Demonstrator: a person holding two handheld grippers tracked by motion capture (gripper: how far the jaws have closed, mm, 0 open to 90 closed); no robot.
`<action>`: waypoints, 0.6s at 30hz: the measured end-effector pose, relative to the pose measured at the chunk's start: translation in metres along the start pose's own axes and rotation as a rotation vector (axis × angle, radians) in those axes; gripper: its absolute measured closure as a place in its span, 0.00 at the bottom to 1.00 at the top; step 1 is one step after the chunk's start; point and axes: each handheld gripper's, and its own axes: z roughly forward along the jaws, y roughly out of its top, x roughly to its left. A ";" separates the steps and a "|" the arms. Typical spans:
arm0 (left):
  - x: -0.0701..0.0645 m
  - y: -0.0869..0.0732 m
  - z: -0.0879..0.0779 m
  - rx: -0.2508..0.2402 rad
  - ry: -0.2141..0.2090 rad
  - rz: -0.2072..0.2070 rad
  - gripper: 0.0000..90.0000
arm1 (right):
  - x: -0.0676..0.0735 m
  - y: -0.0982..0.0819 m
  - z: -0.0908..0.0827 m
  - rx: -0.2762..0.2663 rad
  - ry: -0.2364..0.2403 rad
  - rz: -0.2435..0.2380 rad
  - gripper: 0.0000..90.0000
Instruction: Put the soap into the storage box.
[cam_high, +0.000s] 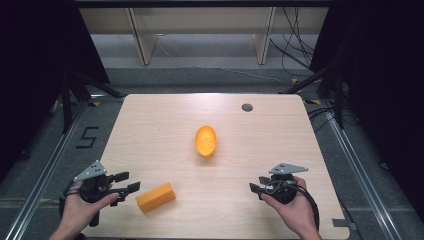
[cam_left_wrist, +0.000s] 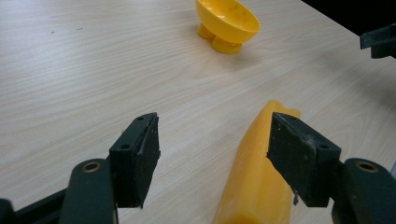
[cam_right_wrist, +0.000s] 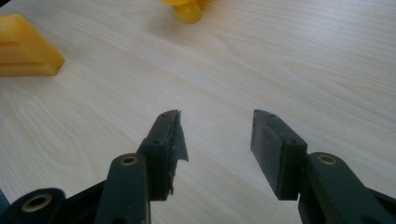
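Block (cam_high: 155, 197): orange, lying flat near table's (cam_high: 150, 130) front edge, left of centre. Landmark for rest. Bowl (cam_high: 206, 140): yellow, footed, beyond block toward table middle, well apart.

Left gripper (cam_high: 131, 187): just left of block, jaws spread, nothing between them; in left gripper view block (cam_left_wrist: 259, 177) lies beside one jaw, not gripped. Right gripper (cam_high: 254, 189): well right of block, jaws spread over bare wood.

Step, as judgement: approach before grasp. Next move likely needs left jaws straddling block, then closing.

bowl (cam_high: 205, 140): on the desk (cam_high: 150, 125), mid-desk
block (cam_high: 155, 197): toward the near edge, left of the bowl
left gripper (cam_high: 127, 187): near-left corner, just beside the block
right gripper (cam_high: 255, 188): near-right corner
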 end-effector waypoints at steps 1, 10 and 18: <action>-0.002 0.007 -0.001 0.025 -0.003 0.010 0.38 | 0.000 0.000 0.000 -0.005 -0.002 -0.004 0.58; -0.026 0.041 0.009 0.187 -0.010 0.101 0.41 | 0.000 0.000 0.000 -0.008 -0.017 -0.002 0.58; -0.056 0.061 0.048 0.385 -0.010 0.210 0.41 | -0.002 -0.001 0.000 -0.012 -0.013 -0.012 0.58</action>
